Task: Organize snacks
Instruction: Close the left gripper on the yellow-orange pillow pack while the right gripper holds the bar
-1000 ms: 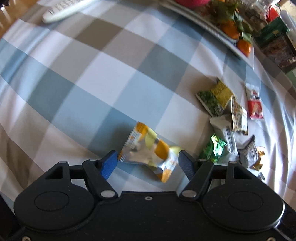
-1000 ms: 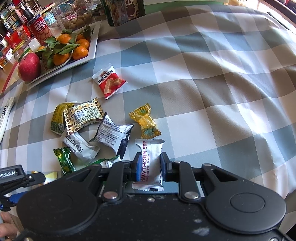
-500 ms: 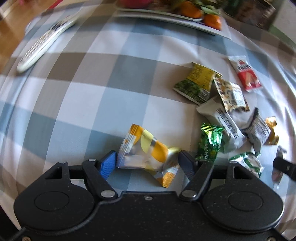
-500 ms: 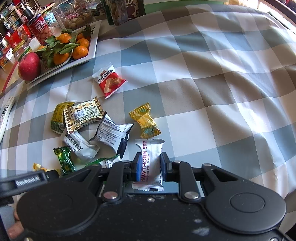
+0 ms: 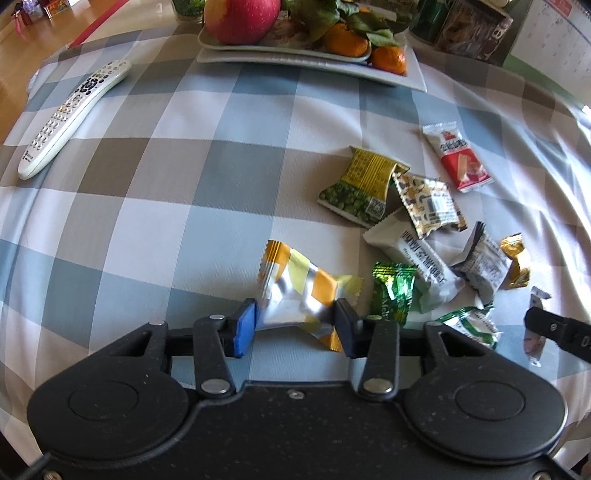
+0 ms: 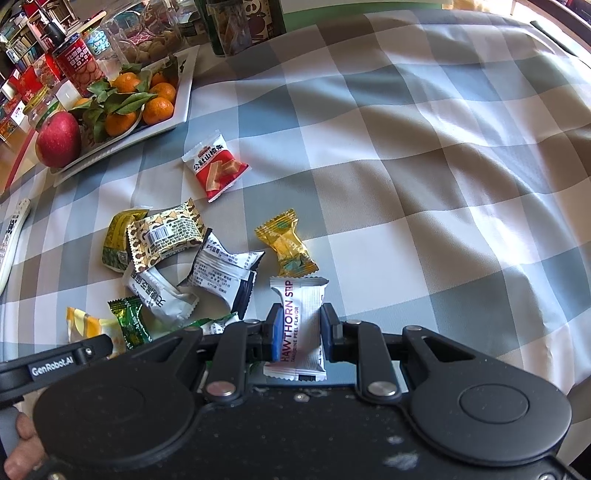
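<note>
My left gripper point(image 5: 295, 325) is shut on an orange, yellow and silver snack packet point(image 5: 299, 291), just left of a pile of snacks on the checked tablecloth. My right gripper point(image 6: 298, 330) is shut on a white "Hawthorn Strip" packet point(image 6: 301, 325) at the pile's right side. The pile holds a green candy point(image 5: 393, 291), white packets point(image 5: 417, 258), a green-pea packet point(image 5: 364, 184), a patterned packet point(image 5: 428, 205), a red packet point(image 6: 216, 168) and a yellow candy point(image 6: 286, 245). The left gripper's packet also shows in the right wrist view point(image 6: 86, 325).
A white tray point(image 5: 321, 61) with an apple point(image 5: 242, 14) and tangerines point(image 6: 157, 103) stands at the back. A white remote control point(image 5: 70, 114) lies at the left. Jars and tins point(image 6: 79, 62) stand behind the tray.
My left gripper closed on the orange and silver packet and carried it right, up beside the pile. The right gripper stayed still on the Hawthorn Strip packet.
</note>
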Action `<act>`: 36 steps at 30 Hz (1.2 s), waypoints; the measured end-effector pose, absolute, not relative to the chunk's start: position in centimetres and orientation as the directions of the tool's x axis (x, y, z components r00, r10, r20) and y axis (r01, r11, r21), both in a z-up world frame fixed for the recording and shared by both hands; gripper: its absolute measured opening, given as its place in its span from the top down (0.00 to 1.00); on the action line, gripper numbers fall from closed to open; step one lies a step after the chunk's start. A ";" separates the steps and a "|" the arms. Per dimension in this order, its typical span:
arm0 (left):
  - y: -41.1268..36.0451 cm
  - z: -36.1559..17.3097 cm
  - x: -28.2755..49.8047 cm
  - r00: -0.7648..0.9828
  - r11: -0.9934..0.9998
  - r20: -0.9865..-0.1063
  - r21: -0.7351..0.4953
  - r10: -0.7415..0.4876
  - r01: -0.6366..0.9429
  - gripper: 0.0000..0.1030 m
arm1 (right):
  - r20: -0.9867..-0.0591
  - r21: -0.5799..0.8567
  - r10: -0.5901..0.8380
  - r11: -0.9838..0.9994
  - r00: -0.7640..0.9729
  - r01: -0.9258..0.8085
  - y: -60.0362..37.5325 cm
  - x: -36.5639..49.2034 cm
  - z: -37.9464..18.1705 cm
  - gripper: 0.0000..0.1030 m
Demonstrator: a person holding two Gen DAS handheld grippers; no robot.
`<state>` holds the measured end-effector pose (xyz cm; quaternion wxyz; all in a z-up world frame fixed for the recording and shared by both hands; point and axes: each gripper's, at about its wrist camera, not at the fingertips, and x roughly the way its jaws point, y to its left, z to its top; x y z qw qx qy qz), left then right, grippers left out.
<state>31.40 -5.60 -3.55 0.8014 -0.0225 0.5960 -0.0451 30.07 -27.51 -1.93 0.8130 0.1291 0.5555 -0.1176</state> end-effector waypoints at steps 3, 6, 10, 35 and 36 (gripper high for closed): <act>-5.6 -3.5 31.7 0.267 0.994 -0.958 -0.087 -0.100 0.059 0.48 | -0.934 0.080 -0.047 0.938 0.355 0.337 -27.5 30.1 -1.9 0.78; -5.3 -3.6 31.8 0.213 0.992 -0.971 -0.097 -0.111 0.075 0.46 | -0.935 0.083 -0.045 0.937 0.353 0.339 -27.6 30.1 -1.9 0.78; -4.8 -3.0 31.3 0.180 0.986 -0.974 -0.120 -0.140 0.114 0.45 | -0.934 0.088 -0.042 0.935 0.355 0.342 -27.7 30.1 -1.9 0.78; -7.2 -4.0 29.4 0.293 0.545 -0.932 0.135 -0.214 0.827 0.37 | -0.932 0.137 -0.009 0.917 0.363 0.374 -28.4 29.9 -1.4 0.78; -7.4 -4.2 29.5 0.284 0.537 -0.933 0.127 -0.220 0.834 0.37 | -0.933 0.140 -0.004 0.917 0.361 0.374 -28.4 29.9 -1.4 0.78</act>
